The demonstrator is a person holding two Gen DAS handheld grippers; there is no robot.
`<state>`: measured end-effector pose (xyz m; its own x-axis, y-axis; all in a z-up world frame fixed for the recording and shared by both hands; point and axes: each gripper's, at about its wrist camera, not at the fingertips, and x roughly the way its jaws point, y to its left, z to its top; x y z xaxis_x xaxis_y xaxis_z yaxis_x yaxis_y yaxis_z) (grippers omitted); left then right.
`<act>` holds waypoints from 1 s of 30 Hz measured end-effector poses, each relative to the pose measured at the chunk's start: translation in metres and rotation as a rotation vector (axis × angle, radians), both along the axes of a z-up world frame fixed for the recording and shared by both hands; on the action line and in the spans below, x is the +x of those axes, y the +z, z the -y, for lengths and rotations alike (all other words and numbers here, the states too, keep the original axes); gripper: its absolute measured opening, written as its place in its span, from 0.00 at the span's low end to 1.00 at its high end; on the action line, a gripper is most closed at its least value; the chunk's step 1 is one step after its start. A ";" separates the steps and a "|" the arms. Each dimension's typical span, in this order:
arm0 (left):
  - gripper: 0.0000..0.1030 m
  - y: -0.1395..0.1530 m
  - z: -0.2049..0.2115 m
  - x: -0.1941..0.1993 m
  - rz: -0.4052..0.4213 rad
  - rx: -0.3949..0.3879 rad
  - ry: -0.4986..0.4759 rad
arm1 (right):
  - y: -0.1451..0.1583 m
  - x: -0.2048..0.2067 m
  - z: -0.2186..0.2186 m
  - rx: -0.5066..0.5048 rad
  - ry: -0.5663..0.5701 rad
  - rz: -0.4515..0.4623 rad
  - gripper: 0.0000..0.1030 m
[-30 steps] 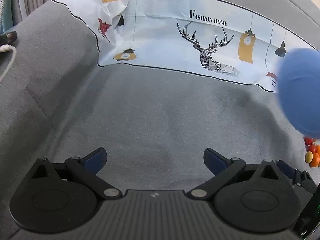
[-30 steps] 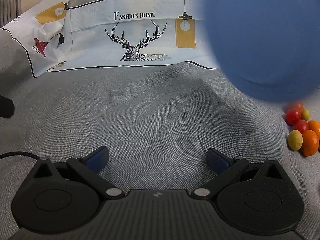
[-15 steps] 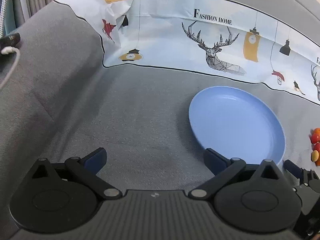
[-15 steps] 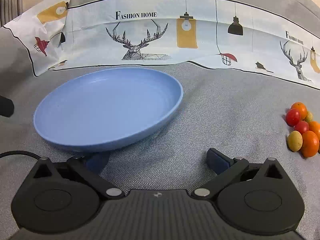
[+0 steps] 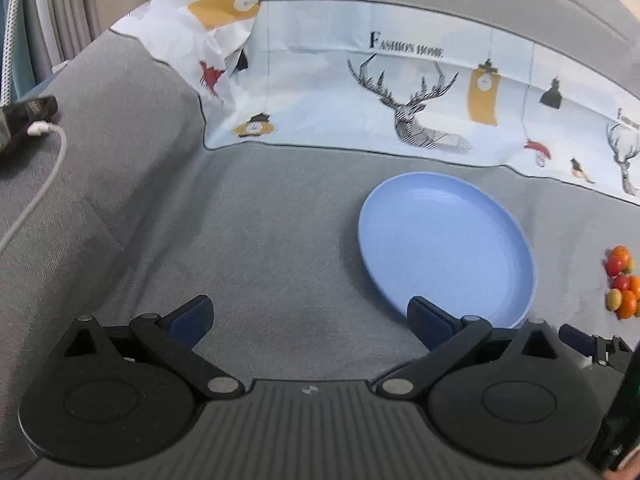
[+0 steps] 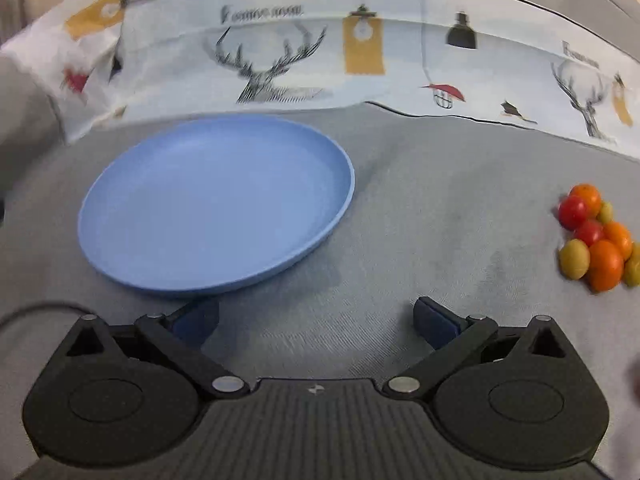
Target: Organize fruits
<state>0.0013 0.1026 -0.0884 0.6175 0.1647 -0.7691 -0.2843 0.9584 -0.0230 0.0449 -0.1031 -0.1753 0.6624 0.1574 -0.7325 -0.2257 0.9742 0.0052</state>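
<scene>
An empty blue plate point(image 5: 444, 240) point(image 6: 212, 200) lies flat on the grey cloth surface. A cluster of several small red, orange and yellow-green fruits point(image 6: 596, 236) point(image 5: 621, 286) sits on the cloth to the plate's right, apart from it. My left gripper point(image 5: 310, 316) is open, nothing between its fingers, with the plate ahead to its right. My right gripper point(image 6: 318, 318) is open too, the plate's near rim just ahead of its left finger and the fruits ahead to the right. The tip of the right gripper point(image 5: 588, 346) shows in the left wrist view.
A printed white cloth with deer and lamps point(image 5: 400, 100) point(image 6: 360, 52) lines the back of the grey surface. A white cable point(image 5: 44, 176) and a dark plug lie at the far left. Curtains hang at the upper left.
One second ago the plate was a blurred blue shape in the air; it came down onto the cloth. Since half a second ago both views have shifted slightly; the right view is blurred.
</scene>
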 end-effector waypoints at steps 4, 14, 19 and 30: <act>1.00 0.014 0.005 -0.005 0.039 -0.007 -0.019 | 0.040 -0.028 0.010 -0.010 0.060 0.087 1.00; 1.00 0.033 0.033 -0.003 0.025 0.063 -0.093 | 0.108 -0.052 0.031 0.040 0.044 0.081 1.00; 1.00 0.030 0.032 0.004 0.017 0.046 -0.106 | 0.106 -0.046 0.032 0.069 0.014 0.019 1.00; 1.00 -0.018 0.006 0.083 -0.099 -0.022 -0.039 | 0.066 0.023 0.012 0.041 0.000 -0.088 1.00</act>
